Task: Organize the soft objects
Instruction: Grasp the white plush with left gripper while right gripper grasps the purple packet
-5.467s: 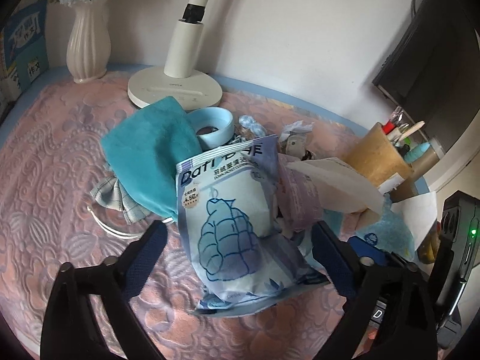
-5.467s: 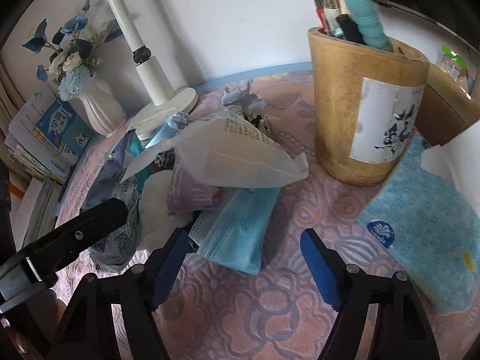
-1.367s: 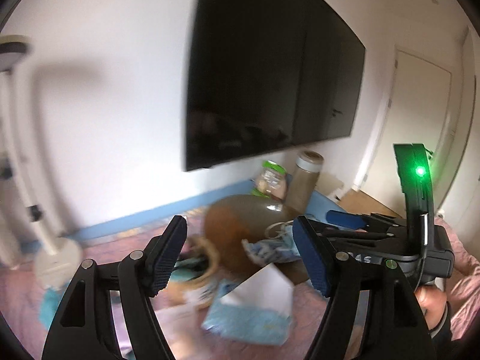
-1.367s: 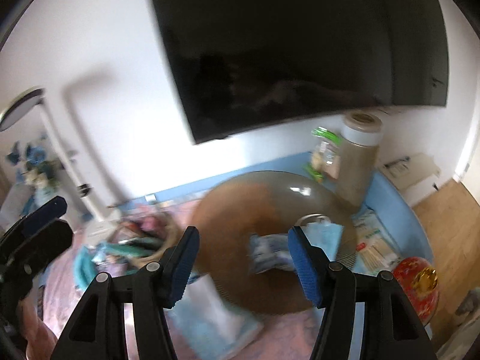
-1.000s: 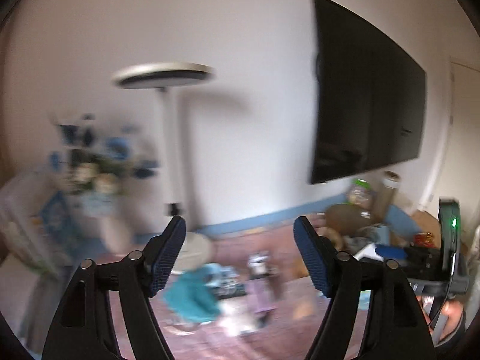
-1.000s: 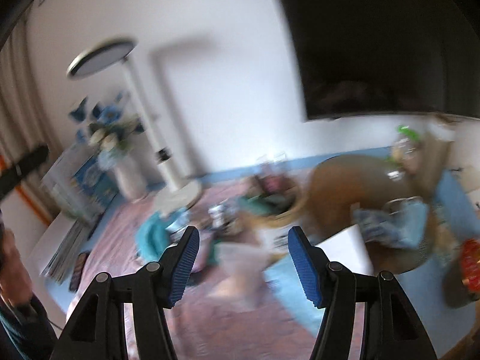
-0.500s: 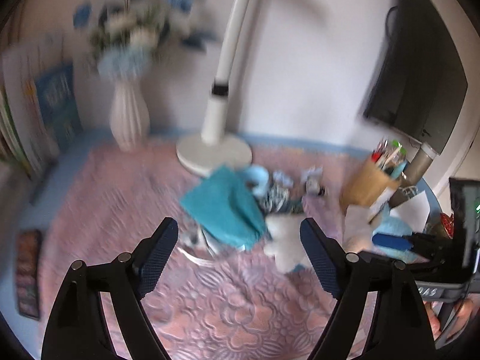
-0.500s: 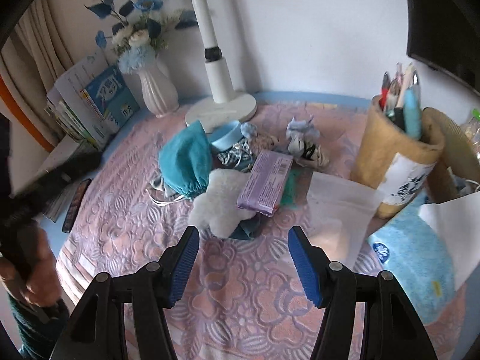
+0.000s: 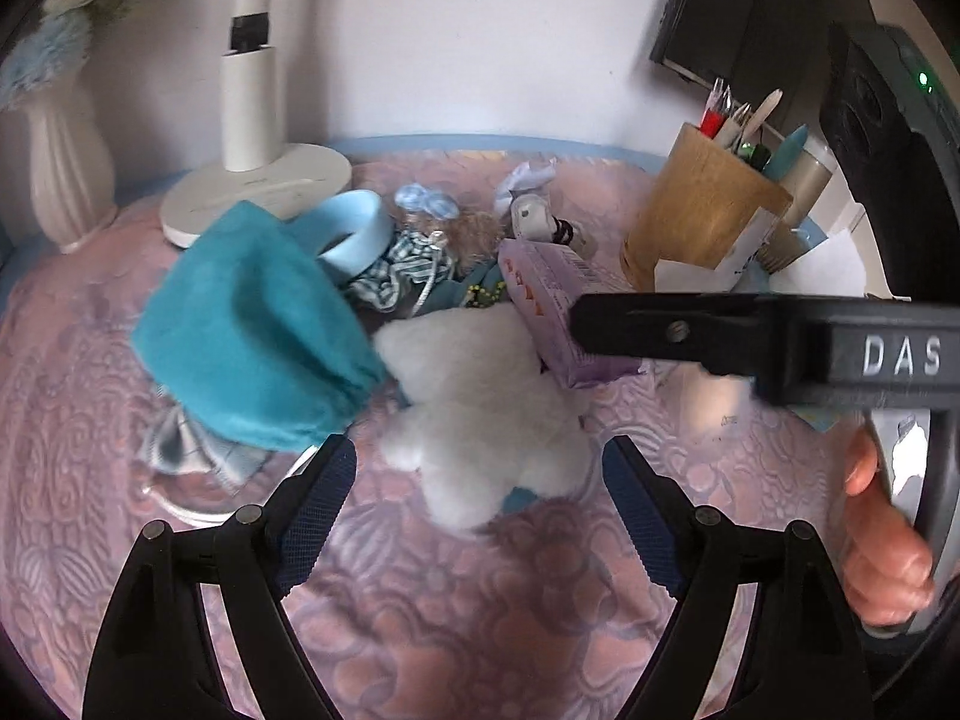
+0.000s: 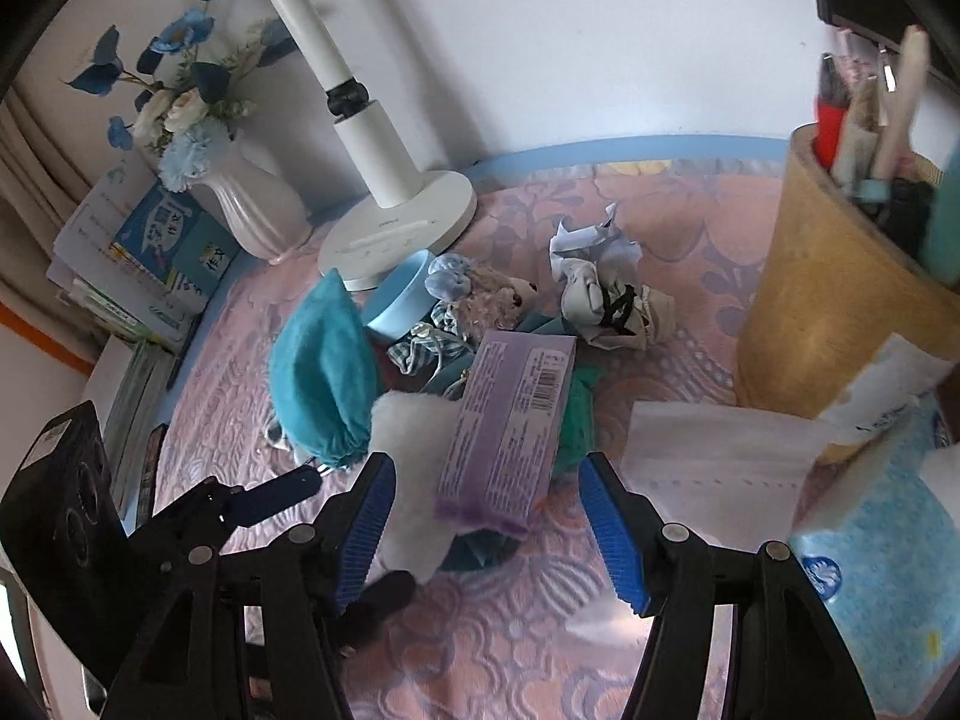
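My left claw (image 9: 474,504) hangs over the pink patterned surface (image 9: 90,420) with its jaws spread and nothing between them — they have just been opening wider. Straight ahead of its fingertips lies a white fluffy toy (image 9: 480,396), with a teal cloth pouch (image 9: 252,330) bunched against the toy's left side. A purple packet (image 9: 552,306) leans on the toy's far right edge, and behind the pile sit a light blue ring-shaped dish (image 9: 354,228), a striped scrap of fabric (image 9: 396,270) and a small brown plush (image 10: 498,300).

My right claw (image 10: 486,522) is also released, grasping nothing. In its own view the near end of the purple packet sits just ahead of the gap between the blue pads, and the white toy lies by the left pad. To the right a white sheet (image 10: 714,456) lies flat near a blue tissue pack (image 10: 882,546), and a wooden pen holder (image 10: 840,312) stands behind them. At the back a white lamp base (image 10: 402,228) and a white vase (image 10: 252,204) of blue flowers stand by the wall, with books (image 10: 156,252) stacked beside the vase.
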Demonstrator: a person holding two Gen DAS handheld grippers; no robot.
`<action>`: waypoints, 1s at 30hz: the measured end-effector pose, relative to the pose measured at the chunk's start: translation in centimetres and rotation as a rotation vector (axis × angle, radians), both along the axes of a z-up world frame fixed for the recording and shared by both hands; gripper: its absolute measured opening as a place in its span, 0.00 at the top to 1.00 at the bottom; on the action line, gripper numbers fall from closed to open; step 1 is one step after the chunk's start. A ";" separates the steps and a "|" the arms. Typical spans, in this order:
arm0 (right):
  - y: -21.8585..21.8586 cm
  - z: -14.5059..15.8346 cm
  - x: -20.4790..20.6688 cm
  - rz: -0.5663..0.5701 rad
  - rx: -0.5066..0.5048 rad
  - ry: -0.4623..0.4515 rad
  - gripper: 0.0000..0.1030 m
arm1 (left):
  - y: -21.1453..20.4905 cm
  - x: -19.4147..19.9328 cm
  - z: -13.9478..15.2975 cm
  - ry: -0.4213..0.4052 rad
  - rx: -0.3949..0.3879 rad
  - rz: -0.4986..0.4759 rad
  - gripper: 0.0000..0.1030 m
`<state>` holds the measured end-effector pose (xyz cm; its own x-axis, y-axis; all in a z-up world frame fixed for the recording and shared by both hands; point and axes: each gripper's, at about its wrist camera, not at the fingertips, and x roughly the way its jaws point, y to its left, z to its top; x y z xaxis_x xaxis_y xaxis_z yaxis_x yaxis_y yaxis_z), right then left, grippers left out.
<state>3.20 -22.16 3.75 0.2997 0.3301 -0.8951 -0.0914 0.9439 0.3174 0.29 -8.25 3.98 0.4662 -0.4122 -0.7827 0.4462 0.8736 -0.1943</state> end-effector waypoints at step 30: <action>-1.6 1.0 -1.9 -0.004 -0.019 -0.058 0.61 | 1.0 -1.1 1.0 -0.064 -0.048 0.079 0.52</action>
<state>1.29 -23.73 4.70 0.3529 0.3119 -0.8821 -0.1054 0.9501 0.2938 -0.83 -7.24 5.02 0.5473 -0.4090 -0.7302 0.3894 0.8967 -0.2103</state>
